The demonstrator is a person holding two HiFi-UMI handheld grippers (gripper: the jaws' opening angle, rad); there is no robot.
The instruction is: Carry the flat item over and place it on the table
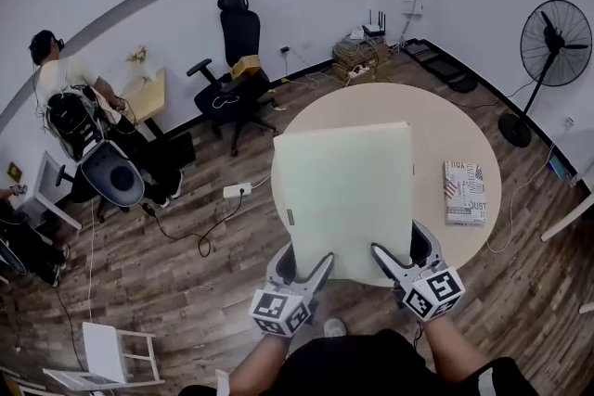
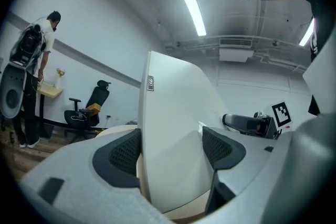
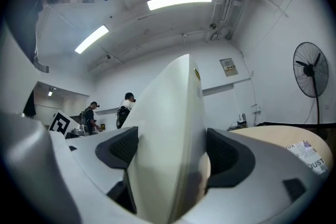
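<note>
A pale flat cushion-like pad (image 1: 345,198) hangs over the near half of the round beige table (image 1: 445,133). My left gripper (image 1: 306,269) is shut on its near left edge and my right gripper (image 1: 401,255) is shut on its near right edge. In the left gripper view the pad (image 2: 173,134) stands edge-on between the dark pads (image 2: 123,153), pressed by both. In the right gripper view the pad (image 3: 170,134) likewise fills the gap between the fingers (image 3: 227,157). The table's near part is hidden under the pad.
A book (image 1: 464,192) lies on the table's right side. A black office chair (image 1: 232,74) stands behind the table, a floor fan (image 1: 552,42) at the right. A power strip (image 1: 237,190) and cables lie on the wood floor. A person (image 1: 60,74) stands at far left.
</note>
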